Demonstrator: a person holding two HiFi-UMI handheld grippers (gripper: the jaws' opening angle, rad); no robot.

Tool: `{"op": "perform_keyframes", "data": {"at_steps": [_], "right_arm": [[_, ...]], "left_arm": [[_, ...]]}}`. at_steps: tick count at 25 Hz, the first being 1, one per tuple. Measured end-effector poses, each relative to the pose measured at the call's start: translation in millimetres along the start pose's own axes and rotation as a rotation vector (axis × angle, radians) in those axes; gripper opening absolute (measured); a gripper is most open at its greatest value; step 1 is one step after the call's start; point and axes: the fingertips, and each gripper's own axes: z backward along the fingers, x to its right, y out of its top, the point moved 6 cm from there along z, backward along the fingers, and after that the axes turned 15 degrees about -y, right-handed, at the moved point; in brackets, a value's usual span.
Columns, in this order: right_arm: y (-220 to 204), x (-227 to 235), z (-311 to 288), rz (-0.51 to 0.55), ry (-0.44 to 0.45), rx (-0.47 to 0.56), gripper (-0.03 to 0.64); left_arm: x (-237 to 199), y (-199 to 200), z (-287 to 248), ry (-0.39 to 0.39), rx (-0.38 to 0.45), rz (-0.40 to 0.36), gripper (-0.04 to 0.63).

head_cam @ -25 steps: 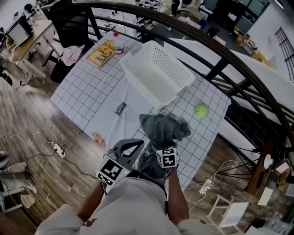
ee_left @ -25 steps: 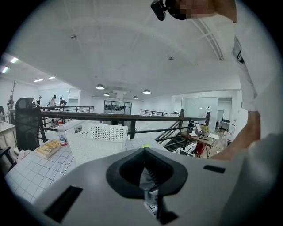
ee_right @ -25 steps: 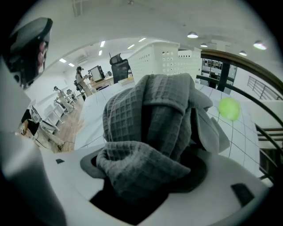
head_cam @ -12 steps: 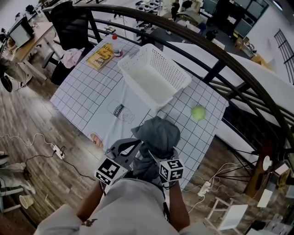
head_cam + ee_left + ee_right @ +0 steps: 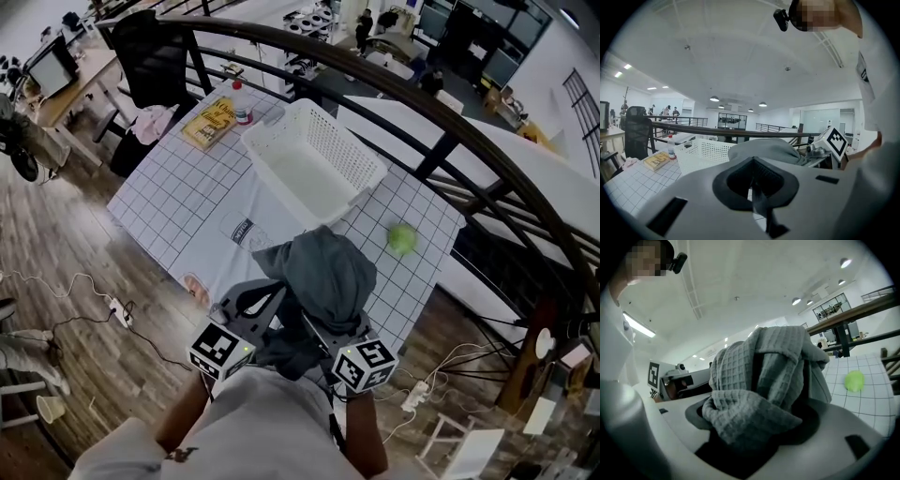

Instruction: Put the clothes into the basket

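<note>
A grey waffle-weave cloth (image 5: 323,277) hangs bunched in the air above the near end of the table. My right gripper (image 5: 319,323) is shut on it, and in the right gripper view the cloth (image 5: 759,376) fills the gap between the jaws of that gripper (image 5: 750,427). Beside the cloth on the left, my left gripper (image 5: 267,295) has its jaws together with nothing between them; the same shows in the left gripper view (image 5: 753,180). The white perforated basket (image 5: 281,183) stands empty beyond the cloth, and appears again in the left gripper view (image 5: 701,154).
A green ball (image 5: 401,238) lies on the grid-patterned table (image 5: 178,187) right of the basket. A yellow book (image 5: 213,122) and a bottle (image 5: 243,101) sit at the far left corner. A dark curved railing (image 5: 450,122) runs behind the table; a black chair (image 5: 155,56) stands far left.
My right gripper has drawn back toward me and to the right, lifting the grey cloth off the table into a raised bundle. The left gripper has stayed almost still.
</note>
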Motion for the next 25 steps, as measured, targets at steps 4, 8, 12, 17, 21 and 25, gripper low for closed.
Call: {"op": "perform_keyframes", "data": {"at_steps": [4, 8, 12, 17, 21, 25], "right_arm": [[27, -9, 6, 0.014, 0.0, 0.059, 0.362], [52, -14, 4, 0.008, -0.019, 0.12, 0.362], [75, -16, -5, -0.016, -0.078, 0.181, 0.362], [105, -20, -26, -0.046, -0.147, 0.241, 0.362], [125, -24, -46, -0.041, -0.181, 0.272, 0.362], [143, -24, -69, -0.013, -0.207, 0.291, 0.364]], "left_arm": [[-2, 19, 0, -0.02, 0.035, -0.038, 0.005], [-15, 30, -2, -0.055, 0.061, -0.059, 0.005], [-36, 39, -7, -0.121, 0.054, -0.087, 0.005], [-69, 56, -9, -0.194, 0.066, -0.114, 0.005], [-96, 67, -12, -0.235, 0.078, -0.118, 0.005], [-121, 69, -19, -0.264, 0.088, -0.109, 0.005]]}}
